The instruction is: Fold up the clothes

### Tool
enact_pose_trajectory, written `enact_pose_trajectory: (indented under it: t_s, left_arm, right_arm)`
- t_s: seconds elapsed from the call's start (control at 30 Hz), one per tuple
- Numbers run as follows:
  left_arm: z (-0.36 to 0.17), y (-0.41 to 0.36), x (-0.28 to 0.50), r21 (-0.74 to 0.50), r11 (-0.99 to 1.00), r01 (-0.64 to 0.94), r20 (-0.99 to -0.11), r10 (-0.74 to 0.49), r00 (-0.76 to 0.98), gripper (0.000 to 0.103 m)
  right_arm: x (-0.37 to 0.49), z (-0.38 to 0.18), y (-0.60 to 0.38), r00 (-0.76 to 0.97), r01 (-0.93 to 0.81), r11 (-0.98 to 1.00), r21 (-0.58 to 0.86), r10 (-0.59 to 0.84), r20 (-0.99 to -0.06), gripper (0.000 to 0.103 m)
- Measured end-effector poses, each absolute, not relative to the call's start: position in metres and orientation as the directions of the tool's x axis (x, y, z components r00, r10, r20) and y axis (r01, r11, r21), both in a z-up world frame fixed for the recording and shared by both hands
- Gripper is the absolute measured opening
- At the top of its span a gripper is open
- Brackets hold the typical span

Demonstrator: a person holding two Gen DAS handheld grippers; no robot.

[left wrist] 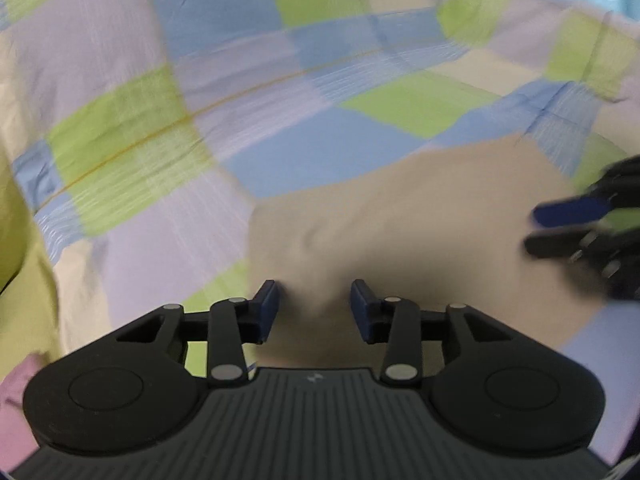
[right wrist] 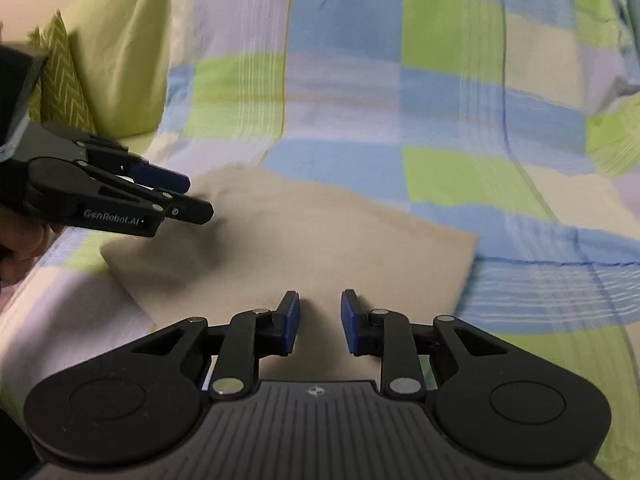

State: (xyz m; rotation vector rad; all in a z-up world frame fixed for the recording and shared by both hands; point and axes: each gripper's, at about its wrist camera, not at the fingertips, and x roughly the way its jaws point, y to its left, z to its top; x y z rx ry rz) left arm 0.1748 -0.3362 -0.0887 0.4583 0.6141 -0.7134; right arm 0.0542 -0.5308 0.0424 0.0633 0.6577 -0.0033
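Note:
A beige folded garment (right wrist: 320, 240) lies flat on a checked bedsheet; it also shows in the left wrist view (left wrist: 400, 220). My left gripper (left wrist: 315, 308) is open and empty, hovering just above the garment's left part. It shows from the side in the right wrist view (right wrist: 196, 196). My right gripper (right wrist: 320, 320) is open and empty, just above the garment's near edge. It enters the left wrist view (left wrist: 540, 228) at the right edge.
The bedsheet (right wrist: 440, 80) is checked in blue, green, lilac and cream. A yellow-green pillow (right wrist: 120, 48) lies at the far left. A pink cloth (left wrist: 12, 400) shows at the lower left.

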Motion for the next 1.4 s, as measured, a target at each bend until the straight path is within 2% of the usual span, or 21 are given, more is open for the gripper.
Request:
enact_pose_trajectory:
  t_s: [0.17, 0.33, 0.5, 0.53, 0.57, 0.6, 0.67, 0.7, 0.83, 0.93, 1.07, 1.17, 1.27, 1.3, 1.33, 1.4]
  left_arm:
    - [-0.091, -0.340, 0.181, 0.201, 0.707, 0.678, -0.664, -0.411, 0.625, 0.036]
    - [-0.094, -0.348, 0.182, 0.160, 0.660, 0.734, -0.667, -0.475, 0.573, 0.036]
    - [-0.102, -0.348, 0.187, 0.195, 0.656, 0.729, -0.672, -0.452, 0.586, 0.040]
    - [-0.102, -0.346, 0.192, 0.181, 0.679, 0.712, -0.671, -0.444, 0.594, 0.045]
    - [-0.101, -0.343, 0.197, 0.164, 0.703, 0.692, -0.669, -0.436, 0.601, 0.045]
    - [-0.101, -0.341, 0.203, 0.147, 0.725, 0.672, -0.668, -0.429, 0.609, 0.043]
    - [-0.102, -0.344, 0.206, 0.143, 0.727, 0.672, -0.666, -0.432, 0.609, 0.033]
    - [-0.103, -0.345, 0.208, 0.142, 0.727, 0.672, -0.664, -0.434, 0.609, 0.033]
    - [-0.106, -0.352, 0.215, 0.136, 0.725, 0.675, -0.660, -0.442, 0.608, 0.033]
    - [-0.108, -0.357, 0.220, 0.132, 0.724, 0.677, -0.656, -0.448, 0.607, 0.036]
    - [-0.110, -0.364, 0.226, 0.127, 0.722, 0.680, -0.652, -0.456, 0.606, 0.038]
    - [-0.111, -0.364, 0.231, 0.118, 0.743, 0.659, -0.649, -0.444, 0.617, 0.040]
    - [-0.104, -0.365, 0.224, 0.154, 0.738, 0.657, -0.623, -0.443, 0.644, 0.032]
    - [-0.101, -0.366, 0.219, 0.150, 0.727, 0.670, -0.613, -0.463, 0.640, 0.032]
    - [-0.099, -0.367, 0.217, 0.130, 0.716, 0.686, -0.609, -0.488, 0.625, 0.032]
    - [-0.101, -0.373, 0.213, 0.111, 0.695, 0.711, -0.622, -0.509, 0.595, 0.033]
  right_arm:
    - [0.064, 0.046, -0.537, 0.797, 0.055, 0.998, 0.038, -0.021, -0.604, 0.026]
    - [0.072, 0.050, -0.540, 0.816, 0.052, 0.997, 0.052, -0.013, -0.578, 0.027]
    - [0.084, 0.042, -0.545, 0.812, 0.023, 0.999, 0.050, 0.011, -0.583, 0.028]
    - [0.085, 0.040, -0.548, 0.812, 0.034, 0.998, 0.055, 0.005, -0.584, 0.028]
    - [0.086, 0.039, -0.551, 0.811, 0.045, 0.997, 0.060, -0.001, -0.585, 0.027]
    - [0.086, 0.041, -0.554, 0.811, 0.060, 0.997, 0.056, -0.016, -0.585, 0.028]
    - [0.087, 0.044, -0.560, 0.820, 0.096, 0.993, 0.063, -0.043, -0.571, 0.028]
    - [0.088, 0.046, -0.565, 0.827, 0.100, 0.991, 0.088, -0.034, -0.562, 0.028]
    - [0.099, 0.049, -0.571, 0.839, 0.062, 0.992, 0.109, 0.008, -0.544, 0.028]
    - [0.112, 0.045, -0.571, 0.815, 0.020, 0.996, 0.085, 0.033, -0.579, 0.028]
    - [0.113, 0.043, -0.582, 0.808, 0.064, 0.996, 0.063, -0.015, -0.588, 0.027]
    - [0.107, 0.045, -0.595, 0.811, 0.107, 0.993, 0.044, -0.062, -0.582, 0.018]
    - [0.103, 0.046, -0.610, 0.811, 0.167, 0.984, 0.068, -0.098, -0.577, 0.013]
    - [0.100, 0.048, -0.611, 0.817, 0.183, 0.980, 0.075, -0.109, -0.567, 0.015]
    - [0.097, 0.052, -0.609, 0.830, 0.187, 0.980, 0.074, -0.117, -0.545, 0.022]
    - [0.094, 0.061, -0.604, 0.863, 0.146, 0.985, 0.088, -0.083, -0.499, 0.022]
